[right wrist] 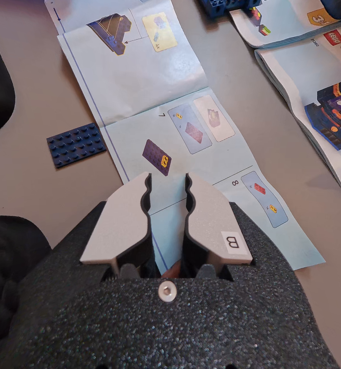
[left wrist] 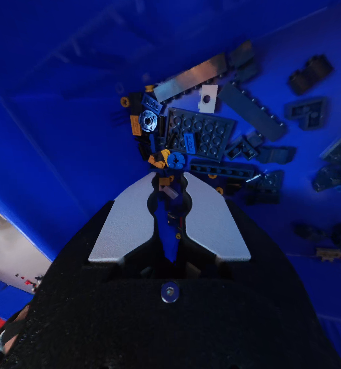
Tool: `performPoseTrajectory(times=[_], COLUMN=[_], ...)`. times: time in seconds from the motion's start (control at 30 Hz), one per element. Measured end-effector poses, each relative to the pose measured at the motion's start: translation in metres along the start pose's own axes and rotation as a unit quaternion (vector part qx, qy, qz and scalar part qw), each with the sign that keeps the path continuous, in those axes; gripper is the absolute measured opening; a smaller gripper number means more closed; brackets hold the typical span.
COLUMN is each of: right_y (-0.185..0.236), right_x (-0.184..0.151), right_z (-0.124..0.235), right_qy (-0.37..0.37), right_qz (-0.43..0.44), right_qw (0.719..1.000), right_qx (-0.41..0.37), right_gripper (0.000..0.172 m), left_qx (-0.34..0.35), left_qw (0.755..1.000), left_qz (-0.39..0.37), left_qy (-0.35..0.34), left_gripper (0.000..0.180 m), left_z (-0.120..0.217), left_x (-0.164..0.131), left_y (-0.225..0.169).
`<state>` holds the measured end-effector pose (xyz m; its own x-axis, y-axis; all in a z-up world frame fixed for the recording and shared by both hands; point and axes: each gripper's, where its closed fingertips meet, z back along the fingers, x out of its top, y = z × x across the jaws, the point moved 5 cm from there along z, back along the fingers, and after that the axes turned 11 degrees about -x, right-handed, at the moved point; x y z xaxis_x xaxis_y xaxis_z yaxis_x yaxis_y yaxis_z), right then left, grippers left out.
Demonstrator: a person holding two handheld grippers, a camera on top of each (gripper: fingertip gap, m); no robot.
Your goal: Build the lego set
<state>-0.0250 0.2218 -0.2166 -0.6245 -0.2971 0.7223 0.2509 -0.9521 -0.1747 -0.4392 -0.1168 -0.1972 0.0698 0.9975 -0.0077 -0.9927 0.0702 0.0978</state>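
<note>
In the left wrist view my left gripper [left wrist: 169, 175] is down inside a blue bin [left wrist: 65, 139], over a heap of loose bricks. A small orange piece [left wrist: 165, 180] and a small grey piece [left wrist: 170, 192] lie between its fingers. The orange piece sits by the left pad, with a gap to the right pad, so the jaws stand narrowly open around it. A round blue piece [left wrist: 176, 160] and an orange and black piece [left wrist: 159, 159] lie just beyond the tips. In the right wrist view my right gripper [right wrist: 168, 175] is open and empty above an open instruction booklet [right wrist: 137, 83].
A dark blue studded plate [right wrist: 75, 144] lies on the tan table [right wrist: 255, 111] left of the booklet. More booklets [right wrist: 305, 83] lie at the right. In the bin lie a large dark blue plate [left wrist: 201, 133], a long grey brick [left wrist: 189, 81], a white brick [left wrist: 208, 97] and several dark pieces. One gripper's finger ends stand about 50 centimeters off the other's.
</note>
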Motion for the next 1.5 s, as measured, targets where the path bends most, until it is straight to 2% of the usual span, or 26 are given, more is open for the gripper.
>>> performPoseTrajectory(times=[0.03,0.07,0.1,0.13,0.3,0.4,0.43,0.5,0.6,0.67,0.7,0.77,0.9,1.07,1.37,1.43,1.5], right_y=[0.000,0.000,0.001,0.001,0.001,0.001,0.001,0.001,0.001,0.001,0.001,0.001,0.001,0.001,0.004,0.006,0.013], right_x=[0.000,0.000,0.000,0.000,-0.001,-0.001,-0.001,-0.001,0.000,0.000,0.000,0.000,0.000,0.000,0.001,0.008,0.030], right_z=[0.000,0.000,0.001,0.001,0.001,0.001,0.001,0.001,0.001,0.001,0.001,0.001,0.001,0.001,0.002,0.006,0.016], right_qy=[0.000,0.000,0.000,0.001,-0.001,-0.002,-0.003,-0.003,-0.001,-0.001,-0.001,-0.001,-0.002,-0.001,0.000,-0.009,-0.057], right_qz=[0.001,0.001,0.002,0.002,0.001,0.001,0.001,0.002,0.005,0.006,0.005,0.006,0.005,0.006,0.023,0.047,0.068], right_qw=[1.000,1.000,1.000,1.000,1.000,1.000,1.000,1.000,1.000,1.000,1.000,1.000,1.000,1.000,1.000,0.999,0.996], right_qx=[0.000,0.001,0.001,0.001,0.003,0.005,0.006,0.005,0.003,0.003,0.003,0.002,0.004,0.003,0.004,-0.002,-0.017], right_gripper=[0.032,0.032,0.032,0.032,0.032,0.032,0.032,0.032,0.032,0.032,0.032,0.032,0.031,0.031,0.028,0.042,0.048], left_qx=[-0.014,-0.058,-0.091,-0.098,0.047,0.183,0.193,0.147,0.014,-0.039,-0.057,-0.089,-0.071,-0.013,-0.008,-0.001,0.000], left_qw=[1.000,0.998,0.995,0.995,0.999,0.978,0.974,0.981,0.991,0.990,0.990,0.987,0.989,0.993,0.993,0.993,0.994], left_qz=[-0.003,-0.008,-0.002,-0.001,0.004,0.013,0.013,0.025,0.064,0.085,0.084,0.094,0.078,0.056,0.071,0.067,0.070], left_qy=[0.014,0.029,0.032,0.032,-0.012,-0.097,-0.121,-0.124,-0.113,-0.107,-0.099,-0.098,-0.105,-0.102,-0.093,-0.097,-0.089], left_gripper=[0.021,0.012,0.012,0.012,0.029,0.052,0.053,0.056,0.051,0.034,0.016,0.009,0.005,0.004,0.005,0.005,0.006], left_z=[0.001,0.001,0.002,0.005,0.047,0.089,0.097,0.096,0.075,0.062,0.057,0.059,0.093,0.136,0.126,0.129,0.128], left_x=[-0.003,-0.006,-0.007,-0.008,-0.011,-0.016,-0.020,-0.029,-0.038,-0.040,-0.041,-0.040,-0.037,-0.029,-0.025,-0.023,-0.024], left_y=[-0.003,-0.012,-0.020,-0.024,-0.015,0.002,0.008,0.019,0.030,0.037,0.038,0.036,0.025,0.005,0.008,0.006,0.007])
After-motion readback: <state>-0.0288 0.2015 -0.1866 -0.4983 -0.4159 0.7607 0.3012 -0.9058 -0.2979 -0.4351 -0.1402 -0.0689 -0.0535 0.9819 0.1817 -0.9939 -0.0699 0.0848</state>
